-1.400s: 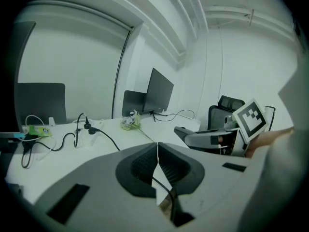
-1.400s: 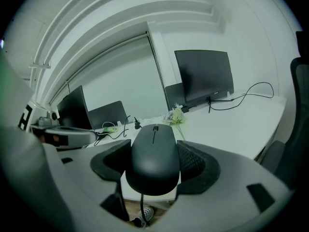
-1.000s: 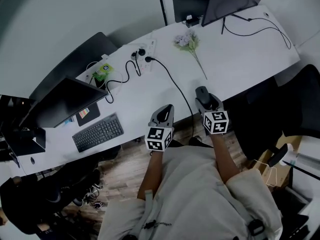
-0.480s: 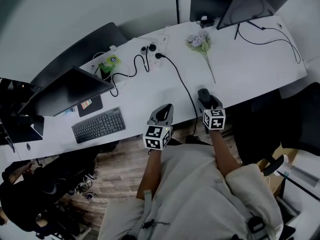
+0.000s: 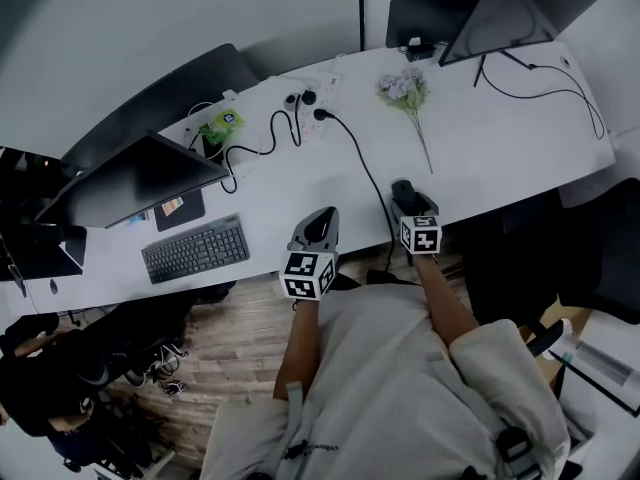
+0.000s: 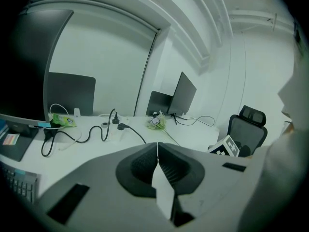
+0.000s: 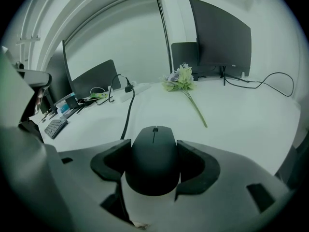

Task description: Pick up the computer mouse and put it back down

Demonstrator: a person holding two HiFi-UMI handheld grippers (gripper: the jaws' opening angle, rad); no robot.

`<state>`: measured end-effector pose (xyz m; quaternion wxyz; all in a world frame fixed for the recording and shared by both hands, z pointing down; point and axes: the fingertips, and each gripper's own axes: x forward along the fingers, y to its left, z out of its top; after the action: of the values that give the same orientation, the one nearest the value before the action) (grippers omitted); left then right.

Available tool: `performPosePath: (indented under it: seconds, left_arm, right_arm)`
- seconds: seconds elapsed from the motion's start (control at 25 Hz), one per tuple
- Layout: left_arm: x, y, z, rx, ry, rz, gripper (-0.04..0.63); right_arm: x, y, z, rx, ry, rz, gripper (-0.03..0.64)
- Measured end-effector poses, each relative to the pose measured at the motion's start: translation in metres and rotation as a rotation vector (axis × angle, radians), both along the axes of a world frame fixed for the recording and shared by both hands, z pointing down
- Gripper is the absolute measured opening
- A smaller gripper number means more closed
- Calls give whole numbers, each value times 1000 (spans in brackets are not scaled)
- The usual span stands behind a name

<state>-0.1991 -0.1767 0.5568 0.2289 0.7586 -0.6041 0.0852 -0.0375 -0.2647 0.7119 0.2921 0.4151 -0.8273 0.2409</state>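
gripping computer mouse (image 7: pixel 153 168) by its flanks, likely so it lands flat: right gripper (image 7: pixel 153 148) | left gripper (image 6: pixel 157 148) clenched empty, spare, at its 9 o'clock

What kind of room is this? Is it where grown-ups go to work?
It looks like an office. There is a long white desk with a dark monitor and a keyboard on it, and a black office chair stands near the desk.
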Motion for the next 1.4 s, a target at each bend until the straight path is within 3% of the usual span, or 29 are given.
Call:
performPosePath:
  seconds: [0.4, 0.64, 1.16, 1.4]
  left_arm:
    - [-20, 7, -4, -3, -43, -43, 25]
    - [-22, 15, -4, 0, -44, -53, 25]
    - [-9, 27, -9, 23, -39, -19, 25]
    - [11, 28, -8, 27, -33, 31, 25]
  right_arm:
    - [-9, -5, 11, -33, 7, 26, 304]
    - [-9, -1, 13, -16, 61, 0, 307]
    - [-7, 12, -1, -15, 3, 0, 325]
    - [0, 14, -30, 47, -41, 13, 321]
